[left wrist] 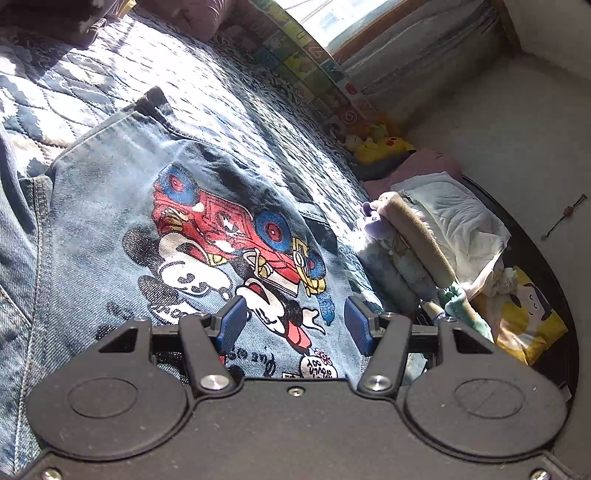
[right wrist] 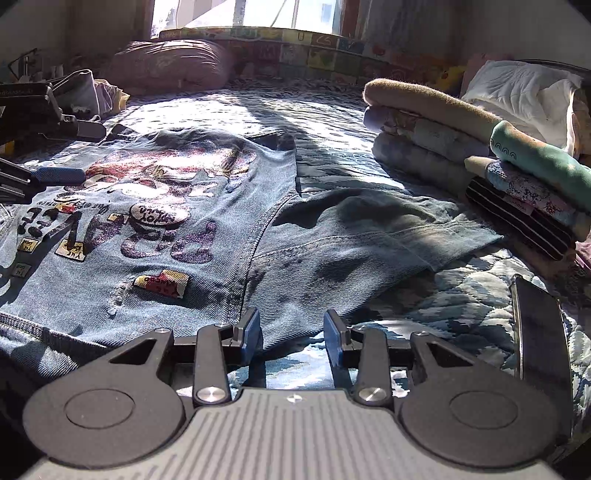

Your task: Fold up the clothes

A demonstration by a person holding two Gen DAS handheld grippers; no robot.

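Hidden or cut off: the denim jacket (right wrist: pixel 155 221) runs out of the right wrist view at the left and under the gripper body at the bottom, so its full outline is not shown; the small patch lettering is too blurred to read; the bright window (right wrist: pixel 258 14) is washed out; a dark flat object (right wrist: pixel 539 332) at the right edge of the quilt cannot be identified

Containers: none can be made out; the folded clothes stack (right wrist: pixel 480 147) sits bare on the quilted bedspread (right wrist: pixel 461 295) at the right, a tan piece on top, blue and striped pieces beneath; white bedding (right wrist: pixel 517 88) lies behind it

Jacket: spread flat on the bedspread, cartoon print (left wrist: pixel 236 251) facing up; one sleeve (right wrist: pixel 369 236) lies out to the right, its cuff near the stack but apart from it

Left gripper (left wrist: pixel 295 321): jaws spread wide, nothing between the blue pads; it hangs over the printed back of the jacket, and contact cannot be judged

Right gripper (right wrist: pixel 293 332): jaws parted, nothing held; it sits low at the jacket's edge beside the sleeve; the left pad (right wrist: pixel 251 332) overlaps the denim hem, though touching cannot be confirmed

Beyond: a mauve pillow (right wrist: pixel 173 62) near the window; yellow plush toys (left wrist: pixel 380 144) at the far bed edge
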